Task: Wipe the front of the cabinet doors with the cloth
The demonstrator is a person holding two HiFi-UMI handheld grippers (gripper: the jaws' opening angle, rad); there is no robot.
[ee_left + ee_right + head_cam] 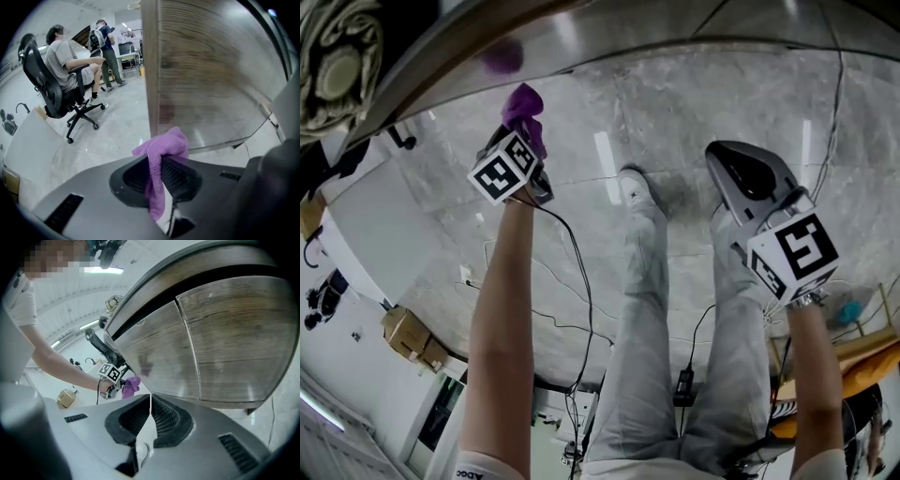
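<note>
The left hand-held gripper (pixel 160 162) pinches the purple cloth (pixel 165 144), bunched just beside the wooden cabinet door's (pixel 213 70) lower corner. The right hand-held gripper (pixel 150 402) has its jaws pressed together, nothing between them.

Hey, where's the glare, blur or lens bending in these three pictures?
Head view: white light streaks glare on the glossy floor. Left gripper view: the cabinet door is smeared, the cloth sharper. Right gripper view: the lens bows the cabinet doors into curves; corners go dark.
</note>
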